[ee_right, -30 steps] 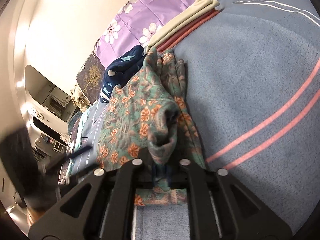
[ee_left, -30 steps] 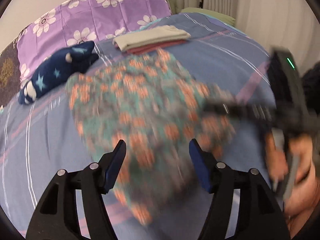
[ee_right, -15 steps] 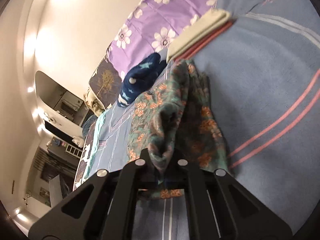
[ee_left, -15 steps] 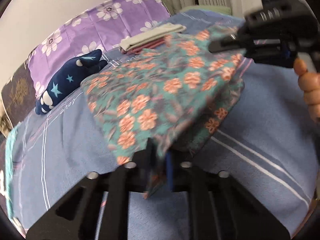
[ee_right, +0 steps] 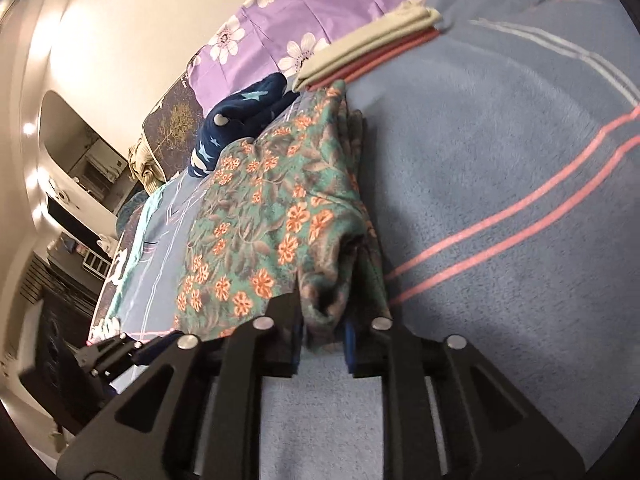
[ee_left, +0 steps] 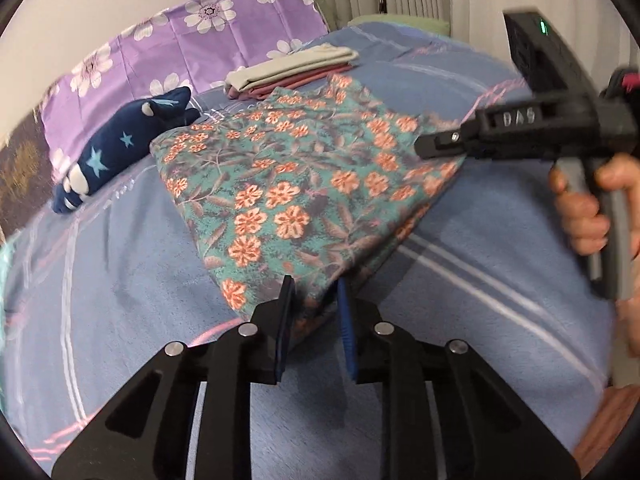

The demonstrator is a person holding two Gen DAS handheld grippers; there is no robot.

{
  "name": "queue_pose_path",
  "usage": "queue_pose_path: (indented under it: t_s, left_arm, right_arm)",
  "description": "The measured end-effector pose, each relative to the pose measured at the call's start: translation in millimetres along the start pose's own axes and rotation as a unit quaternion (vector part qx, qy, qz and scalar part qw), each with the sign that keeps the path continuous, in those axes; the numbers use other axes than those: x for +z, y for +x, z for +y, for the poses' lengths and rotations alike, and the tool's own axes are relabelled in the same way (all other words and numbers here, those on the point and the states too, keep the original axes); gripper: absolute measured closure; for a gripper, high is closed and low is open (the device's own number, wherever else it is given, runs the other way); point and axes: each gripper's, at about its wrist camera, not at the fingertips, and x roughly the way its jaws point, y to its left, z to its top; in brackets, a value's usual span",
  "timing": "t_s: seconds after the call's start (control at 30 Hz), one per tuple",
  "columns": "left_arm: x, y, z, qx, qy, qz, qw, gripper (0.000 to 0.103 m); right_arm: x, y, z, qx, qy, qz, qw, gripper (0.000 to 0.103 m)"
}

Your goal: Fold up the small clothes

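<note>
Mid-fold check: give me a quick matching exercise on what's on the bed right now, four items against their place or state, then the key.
Items
1. floral garment
2. navy star plush
3. folded clothes stack
4. purple flowered pillow

Place or state
A. at the head of the bed, against the wall
B. pinched at two corners by the left gripper and right gripper
C. lying left of the garment
D. just beyond the garment's far edge

Pairs: 1-B, 2-C, 3-D, 4-A

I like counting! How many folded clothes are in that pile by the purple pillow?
2 that I can see: a beige one on top and a pink one right under it. More could hide underneath.
</note>
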Motion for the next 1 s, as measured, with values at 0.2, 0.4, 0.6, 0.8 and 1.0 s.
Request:
queue_pose_path:
  t_s: [0.2, 0.4, 0.6, 0.8, 1.0]
  left_arm:
    - [20, -24, 14, -0.046, -0.045, -0.049, 0.9968, 0.08]
    - [27, 30, 33, -0.059, -0.078, 0.018, 0.995, 0.08]
    - [9, 42, 25, -0.093, -0.073, 0.017, 0.9928, 0.066]
    - [8, 43, 16, -0.077, -0.06, 0.011, 0.9952, 0.062]
    - [8, 43, 18, -0.082, -0.062, 0.009, 0.9946, 0.06]
  right_arm:
    - [10, -19, 0, -0.012, 0.0, -0.028, 1.0, 0.073]
    - [52, -23, 13, -0.06, -0.05, -0.029, 0.997, 0.078]
    - [118, 20, 34, -0.111, -0.136, 0.013, 0.984, 0.081]
    - [168, 89, 57, -0.107, -0.175, 0.057, 0.977, 0.078]
    - [193, 165, 61, -0.143, -0.175, 0.104, 0.969, 0.07]
